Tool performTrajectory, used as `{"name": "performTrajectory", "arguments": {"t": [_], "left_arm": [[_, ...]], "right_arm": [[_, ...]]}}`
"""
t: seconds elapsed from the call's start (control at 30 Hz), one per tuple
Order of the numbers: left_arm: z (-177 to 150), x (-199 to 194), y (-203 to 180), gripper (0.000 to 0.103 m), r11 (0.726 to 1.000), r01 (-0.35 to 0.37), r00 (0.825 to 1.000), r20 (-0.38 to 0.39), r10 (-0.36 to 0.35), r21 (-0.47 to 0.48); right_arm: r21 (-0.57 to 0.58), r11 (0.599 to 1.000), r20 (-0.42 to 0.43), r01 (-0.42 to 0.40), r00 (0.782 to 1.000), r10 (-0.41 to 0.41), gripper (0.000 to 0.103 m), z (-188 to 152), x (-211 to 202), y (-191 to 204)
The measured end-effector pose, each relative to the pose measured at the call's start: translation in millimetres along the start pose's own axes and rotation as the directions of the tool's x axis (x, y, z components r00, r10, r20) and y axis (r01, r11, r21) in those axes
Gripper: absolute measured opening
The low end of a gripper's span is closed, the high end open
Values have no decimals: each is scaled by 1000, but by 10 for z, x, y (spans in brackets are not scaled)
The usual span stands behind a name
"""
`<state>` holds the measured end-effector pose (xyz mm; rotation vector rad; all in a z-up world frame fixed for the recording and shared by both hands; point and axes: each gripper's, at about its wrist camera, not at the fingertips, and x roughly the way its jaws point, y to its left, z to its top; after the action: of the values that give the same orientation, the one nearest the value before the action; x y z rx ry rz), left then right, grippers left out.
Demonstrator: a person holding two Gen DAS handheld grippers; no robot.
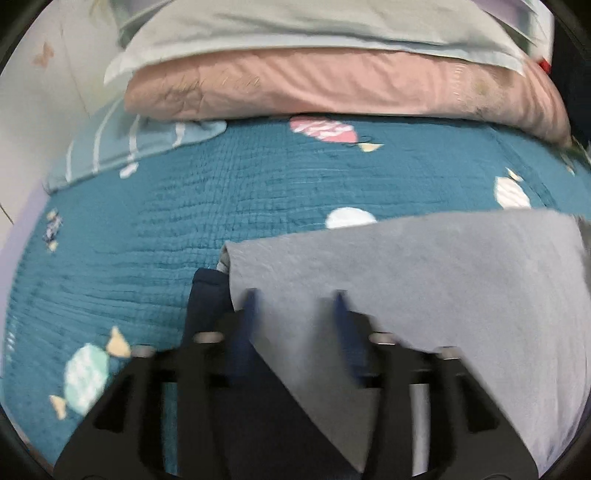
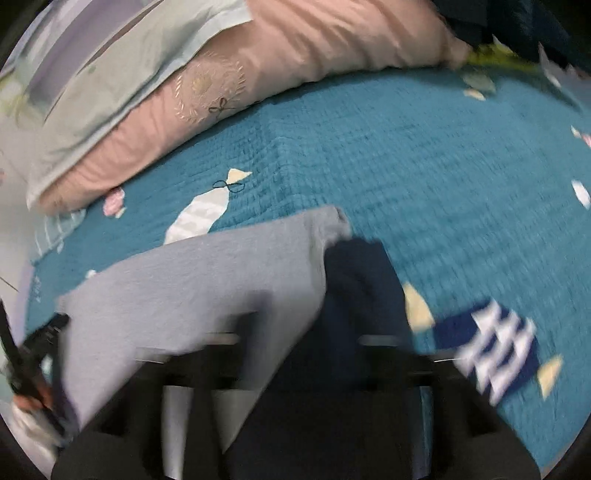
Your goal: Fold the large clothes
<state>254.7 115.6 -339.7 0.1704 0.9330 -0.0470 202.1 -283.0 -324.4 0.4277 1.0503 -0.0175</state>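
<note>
A grey garment [image 1: 424, 277] with a dark navy part [image 1: 205, 299] lies folded on a teal bedspread [image 1: 184, 203]. My left gripper [image 1: 294, 295] hovers over its near left corner. Its blue-padded fingers [image 1: 249, 299] stand apart, and the grey cloth lies flat in the gap with nothing pinched. In the right wrist view the same grey garment [image 2: 192, 280] runs to the left and its navy part [image 2: 362, 288] sits in the middle. My right gripper [image 2: 310, 332] is over that corner with the jaws wide apart. Its fingertips are blurred.
A pink pillow [image 1: 332, 88] with a pale green one [image 1: 295, 29] on top lies along the far side of the bed. A light blue striped cloth [image 1: 122, 147] sticks out beneath them at the left. The bedspread [image 2: 406, 166] has candy prints. A dark blurred object [image 2: 33, 362] shows at the lower left edge.
</note>
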Motion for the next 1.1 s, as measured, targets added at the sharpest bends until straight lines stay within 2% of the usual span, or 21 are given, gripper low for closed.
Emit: {"name": "performTrajectory", "arguments": {"t": [0.1,0.23,0.33,0.4,0.43,0.47,0.53,0.63,0.73,0.8,0.83,0.9,0.93,0.97,1.0,1.07,1.1], "left_arm": [[-96,-258,-82,63,999,33,999,12,-33,13],[-237,-584,-169,74,996,86,996,7,-86,-7],[-357,-798,-253,79,993,113,994,-3,-113,-23],[-436,-890,-306,80,992,126,992,-7,-127,-24],[-497,-958,-343,81,991,128,992,-9,-129,-25],[-547,-997,-364,82,991,128,992,-13,-128,-27],[-650,-1042,-385,82,991,128,991,-30,-130,-44],[-771,-1070,-377,82,990,127,990,-58,-130,-65],[-862,-1092,-314,82,989,111,990,-73,-119,-101],[-906,-1100,-259,82,984,117,988,-81,-129,-135],[-931,-1097,-226,82,982,115,988,-89,-129,-152],[-953,-1093,-188,82,981,104,988,-96,-121,-166],[-956,-1087,-172,82,980,101,988,-100,-119,-170],[-959,-1081,-160,82,980,100,987,-103,-119,-173],[-963,-1078,-148,82,979,99,987,-106,-118,-176],[-968,-1066,-125,83,978,96,987,-109,-118,-185],[-967,-1058,-119,84,977,96,987,-112,-119,-189]], "right_arm": [[14,999,-14,-41,999,41,93,-125,-310,-162],[121,987,-143,-103,982,120,93,-353,-441,-532],[314,934,-257,-172,931,258,93,-676,-329,-824],[388,894,-265,-225,902,342,94,-851,-291,-865],[397,883,-250,-250,896,366,94,-912,-298,-854],[384,884,-226,-267,901,370,94,-948,-324,-825],[415,854,-206,-314,882,425,94,-975,-321,-798],[428,840,-201,-332,872,447,93,-949,-306,-763],[501,786,-186,-363,842,507,90,-967,-293,-831],[551,720,-196,-421,774,602,66,-1033,-247,-838],[574,701,-198,-424,758,621,66,-1072,-224,-843],[540,747,-217,-388,793,569,66,-1096,-197,-843],[543,744,-216,-389,791,572,66,-1103,-155,-850],[577,709,-188,-405,779,599,67,-1118,-100,-880],[589,694,-172,-415,775,609,67,-1108,-77,-894],[571,694,-151,-439,775,614,67,-1059,-72,-872],[551,699,-127,-456,782,611,66,-1019,-100,-856]]}}
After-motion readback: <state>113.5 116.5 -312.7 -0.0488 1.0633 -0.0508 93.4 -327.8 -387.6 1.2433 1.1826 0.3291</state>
